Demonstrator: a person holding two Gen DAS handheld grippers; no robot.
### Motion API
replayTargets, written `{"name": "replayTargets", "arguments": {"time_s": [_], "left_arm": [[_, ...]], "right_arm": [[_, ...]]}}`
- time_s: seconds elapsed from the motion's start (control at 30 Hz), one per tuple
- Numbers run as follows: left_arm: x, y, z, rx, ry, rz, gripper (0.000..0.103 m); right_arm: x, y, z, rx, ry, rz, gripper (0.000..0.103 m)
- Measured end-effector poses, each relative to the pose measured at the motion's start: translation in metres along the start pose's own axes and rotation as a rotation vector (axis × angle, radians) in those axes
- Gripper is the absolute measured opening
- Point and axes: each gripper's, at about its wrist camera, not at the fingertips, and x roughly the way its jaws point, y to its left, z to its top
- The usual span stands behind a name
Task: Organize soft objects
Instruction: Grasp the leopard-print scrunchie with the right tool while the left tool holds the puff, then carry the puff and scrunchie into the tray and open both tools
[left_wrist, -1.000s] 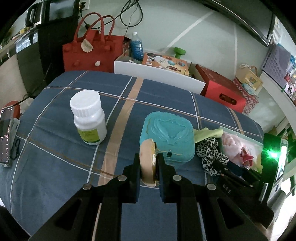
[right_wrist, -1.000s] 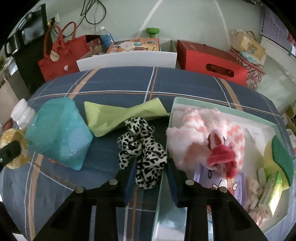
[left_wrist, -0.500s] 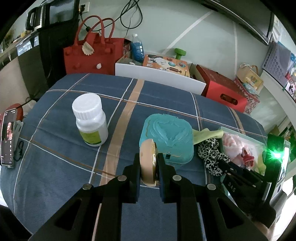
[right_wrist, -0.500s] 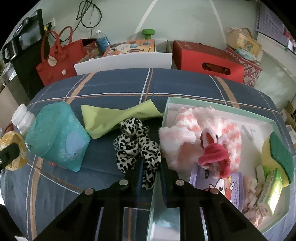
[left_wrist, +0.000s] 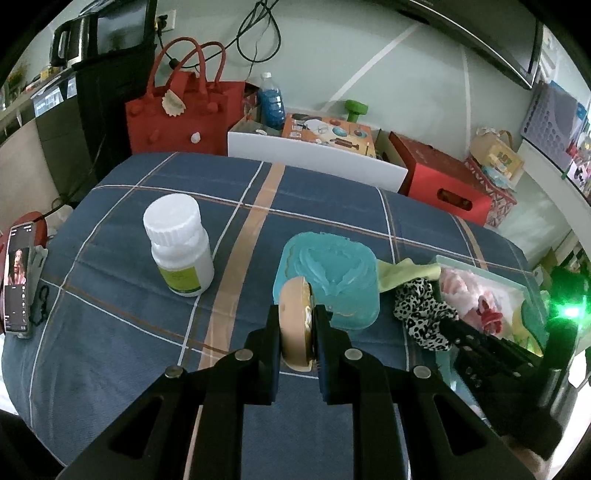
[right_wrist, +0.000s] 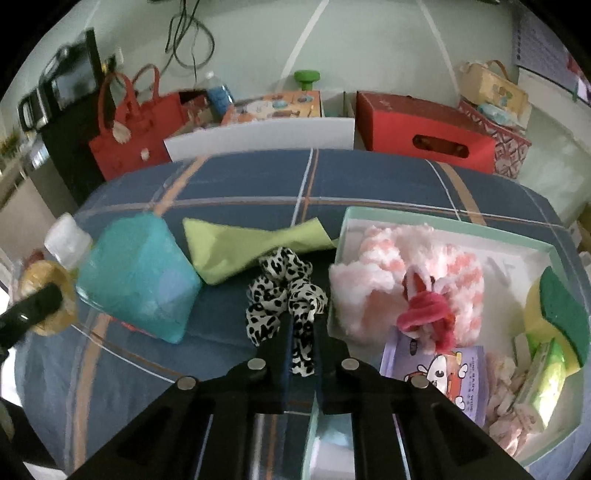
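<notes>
The right gripper (right_wrist: 301, 354) has just closed its jaws on the black-and-white leopard-print fabric scrunchie (right_wrist: 286, 295), which lies just left of the open pale-green box (right_wrist: 443, 218) of soft things, while the left gripper (left_wrist: 297, 334) pinches a tan round disc (left_wrist: 293, 328) before the teal plastic container (left_wrist: 328, 277)

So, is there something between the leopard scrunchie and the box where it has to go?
Nothing visible blocks it. The right hand-held gripper is shut on the leopard scrunchie, right beside the box's near wall. Inside, the pink fluffy item fills the closest corner.
</notes>
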Motion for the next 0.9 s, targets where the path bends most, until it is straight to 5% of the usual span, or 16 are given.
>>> {"name": "replayTargets", "arguments": {"time_s": [0.43, 0.9], "left_arm": [[-0.02, -0.034, 0.013, 0.081, -0.06, -0.037, 0.017], [-0.018, -0.121, 0.017, 0.269, -0.068, -0.111, 0.017]], "right_arm": [[-0.074, -0.02, 0.014, 0.072, -0.193, 0.042, 0.01], [-0.108, -0.116, 0.007, 0.285, -0.256, -0.111, 0.01]]}}
